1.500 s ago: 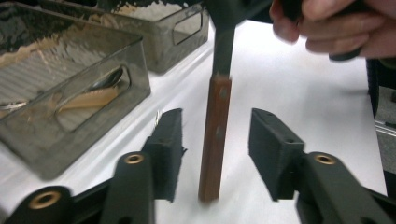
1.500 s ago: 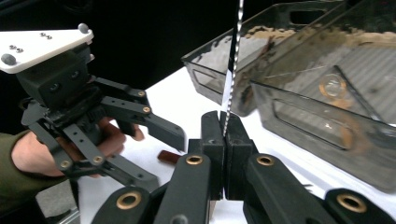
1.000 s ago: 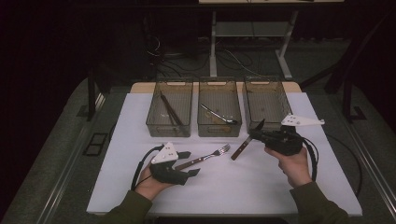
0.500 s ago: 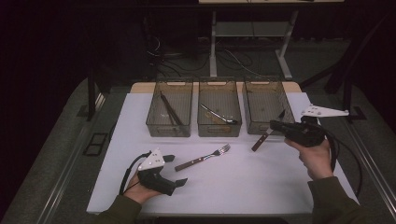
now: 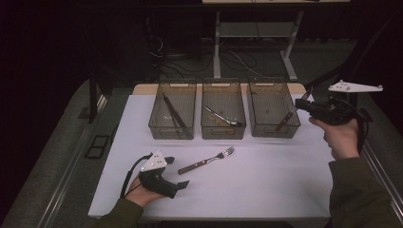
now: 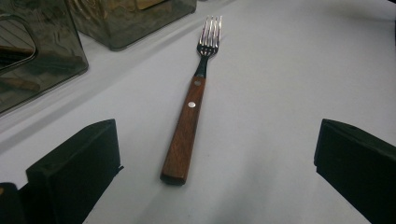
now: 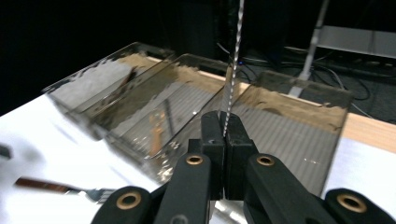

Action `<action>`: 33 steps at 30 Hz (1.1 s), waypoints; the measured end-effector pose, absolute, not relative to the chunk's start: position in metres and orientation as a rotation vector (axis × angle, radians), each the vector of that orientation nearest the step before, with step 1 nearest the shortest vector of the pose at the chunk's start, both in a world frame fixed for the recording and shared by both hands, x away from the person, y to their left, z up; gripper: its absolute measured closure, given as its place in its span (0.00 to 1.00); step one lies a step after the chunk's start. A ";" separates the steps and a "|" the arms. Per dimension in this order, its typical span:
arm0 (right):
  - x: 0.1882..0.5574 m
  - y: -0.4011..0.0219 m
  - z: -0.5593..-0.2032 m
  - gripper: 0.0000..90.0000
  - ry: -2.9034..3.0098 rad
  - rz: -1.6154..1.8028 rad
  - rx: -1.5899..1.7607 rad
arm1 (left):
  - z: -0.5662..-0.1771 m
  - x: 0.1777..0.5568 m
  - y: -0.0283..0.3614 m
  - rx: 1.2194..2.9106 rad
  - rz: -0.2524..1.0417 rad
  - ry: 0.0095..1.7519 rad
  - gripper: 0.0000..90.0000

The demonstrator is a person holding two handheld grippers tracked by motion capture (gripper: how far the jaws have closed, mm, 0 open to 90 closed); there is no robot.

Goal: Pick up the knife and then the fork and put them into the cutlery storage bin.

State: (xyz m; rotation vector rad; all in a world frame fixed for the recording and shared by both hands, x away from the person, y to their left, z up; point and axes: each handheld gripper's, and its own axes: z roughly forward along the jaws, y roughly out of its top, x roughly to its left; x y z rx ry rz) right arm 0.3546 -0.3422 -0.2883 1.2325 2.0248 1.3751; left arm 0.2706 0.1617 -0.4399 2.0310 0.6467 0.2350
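- Our left gripper has just opened wide and let go of the fork, which lies on the table.
- Our right gripper, clenched on a knife, has carried it over the right bin.

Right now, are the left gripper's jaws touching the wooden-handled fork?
Apart. The left gripper view shows the wooden-handled fork lying on the white table, with bare tabletop between its handle and each black jaw of the left gripper.

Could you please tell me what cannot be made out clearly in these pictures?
- Knife: in the right gripper view its tip is cut off by the top edge, and the right gripper covers its handle.
- Fork: blurred in that view.
- Left bin: its dark contents are too small and dim in the high view.
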 end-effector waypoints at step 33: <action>0.443 -0.345 -0.324 1.00 2.221 0.853 1.424 | -0.438 0.269 0.160 2.025 0.239 0.640 0.00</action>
